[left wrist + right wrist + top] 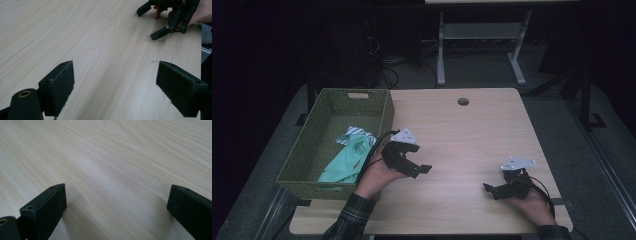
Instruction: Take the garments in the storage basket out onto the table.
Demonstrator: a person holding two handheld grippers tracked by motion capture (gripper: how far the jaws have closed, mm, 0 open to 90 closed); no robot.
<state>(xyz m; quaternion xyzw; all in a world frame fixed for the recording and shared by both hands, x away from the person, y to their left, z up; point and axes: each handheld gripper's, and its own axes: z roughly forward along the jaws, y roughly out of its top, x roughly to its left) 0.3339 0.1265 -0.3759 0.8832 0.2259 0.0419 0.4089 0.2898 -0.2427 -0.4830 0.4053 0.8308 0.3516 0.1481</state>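
My left gripper [419,159] hovers over the left-centre of the wooden table [462,135], just right of the basket. It points right, and a hand holds it. In the left gripper view its black jaws [117,85] stand wide apart over bare wood with nothing between them. My right gripper [492,190] sits low near the table's front right, pointing left, and is open too. In the right gripper view its jaws [117,202] are spread over bare wood. The left gripper view also catches the right gripper [147,24] at the top right, with fingers of the hand behind it.
A green woven basket [384,112] stands on the table's left side and holds a mint-green cloth [347,160] and a striped cloth [354,132]. A cable hole [463,101] lies near the far edge. Beyond the table is the frame of another desk [482,45].
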